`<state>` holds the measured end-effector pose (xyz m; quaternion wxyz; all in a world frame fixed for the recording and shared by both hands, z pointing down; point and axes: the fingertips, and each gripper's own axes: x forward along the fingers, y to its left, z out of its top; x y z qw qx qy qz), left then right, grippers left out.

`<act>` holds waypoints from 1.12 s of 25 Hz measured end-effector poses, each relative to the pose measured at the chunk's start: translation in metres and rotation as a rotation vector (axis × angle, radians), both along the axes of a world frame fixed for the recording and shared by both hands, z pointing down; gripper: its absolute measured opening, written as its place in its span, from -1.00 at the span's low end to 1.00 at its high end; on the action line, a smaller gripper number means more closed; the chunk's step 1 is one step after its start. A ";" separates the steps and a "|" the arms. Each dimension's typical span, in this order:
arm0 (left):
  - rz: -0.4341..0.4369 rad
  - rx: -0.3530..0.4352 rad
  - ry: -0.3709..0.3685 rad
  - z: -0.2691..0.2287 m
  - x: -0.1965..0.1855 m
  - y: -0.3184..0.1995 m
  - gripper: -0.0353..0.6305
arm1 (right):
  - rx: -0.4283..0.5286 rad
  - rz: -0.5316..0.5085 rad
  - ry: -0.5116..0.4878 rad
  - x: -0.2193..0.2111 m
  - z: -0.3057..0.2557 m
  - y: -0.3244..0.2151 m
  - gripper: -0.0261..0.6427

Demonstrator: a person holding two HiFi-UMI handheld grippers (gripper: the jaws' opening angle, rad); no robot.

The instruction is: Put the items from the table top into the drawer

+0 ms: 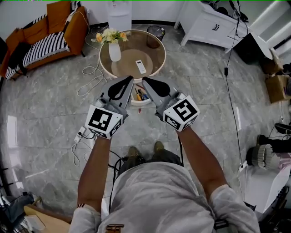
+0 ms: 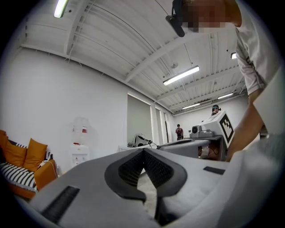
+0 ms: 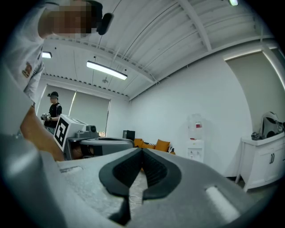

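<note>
Drawer (image 1: 142,103) below my table (image 1: 132,55) stands open, colourful items (image 1: 139,95) inside, vase (image 1: 114,51) and remote (image 1: 141,66) on top, left claw (image 1: 129,80) and right claw (image 1: 145,81) clenched empty.

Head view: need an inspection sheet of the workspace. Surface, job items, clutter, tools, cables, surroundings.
Surface: round table, glass top, on a grey tiled floor.
Job's things: remote lies flat on the top; vase of flowers stands upright on the top, left of the remote; drawer under the near edge is open, with pens and small items inside.
Clutter: bin on the floor beyond the table.
Grippers: left tool and right tool both shut, empty, side by side over the drawer.
Cables: white cable looped on the floor left of the table; power strip; black cable at right.
Surroundings: orange sofa, white cabinet, water dispenser.
</note>
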<state>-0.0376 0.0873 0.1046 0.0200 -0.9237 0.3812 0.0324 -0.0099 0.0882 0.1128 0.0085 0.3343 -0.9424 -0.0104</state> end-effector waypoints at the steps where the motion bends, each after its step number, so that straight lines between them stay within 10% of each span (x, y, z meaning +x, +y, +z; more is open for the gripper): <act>1: 0.006 0.004 -0.001 0.001 -0.003 0.000 -0.90 | -0.001 0.006 0.002 -0.003 0.001 -0.001 -0.92; 28: -0.032 -0.072 -0.037 0.099 -0.016 -0.135 -0.90 | -0.056 0.135 0.130 -0.004 0.104 -0.138 -0.91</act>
